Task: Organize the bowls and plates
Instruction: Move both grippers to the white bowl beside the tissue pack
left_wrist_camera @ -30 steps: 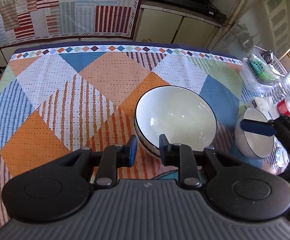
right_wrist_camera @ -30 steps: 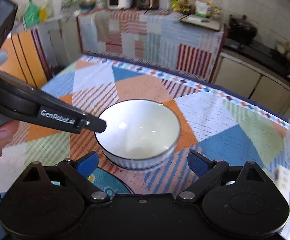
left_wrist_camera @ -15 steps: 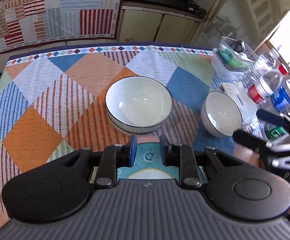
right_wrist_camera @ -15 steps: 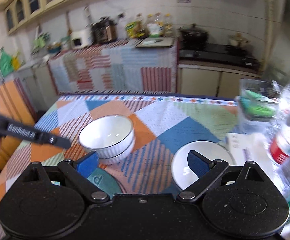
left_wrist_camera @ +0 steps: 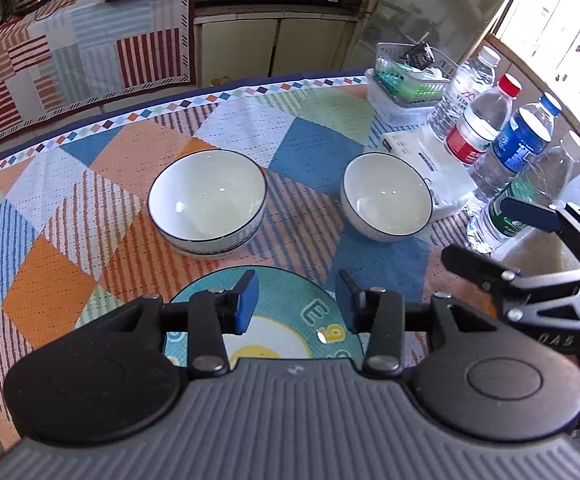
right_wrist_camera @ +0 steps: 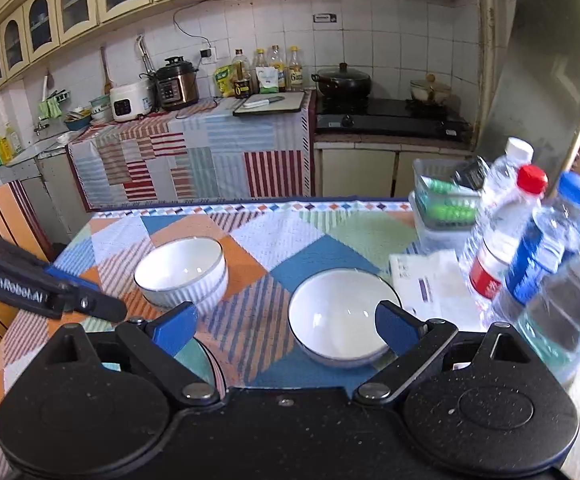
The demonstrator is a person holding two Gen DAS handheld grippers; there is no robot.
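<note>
Two stacked white bowls with dark rims sit mid-table; they also show in the right wrist view. A single white bowl stands to their right, also in the right wrist view. A round teal plate with a yellow centre lies at the near edge. My left gripper hovers open and empty above the plate. My right gripper is open and empty, just short of the single bowl, and shows from the side in the left wrist view.
Several water bottles stand along the table's right side, with a clear plastic box and a white packet. The table has a patchwork cloth. A counter with cookers stands behind.
Both grippers have pulled back and up from the bowls. My left gripper's jaws have opened wider. The stacked bowls and the single bowl stay on the table.
</note>
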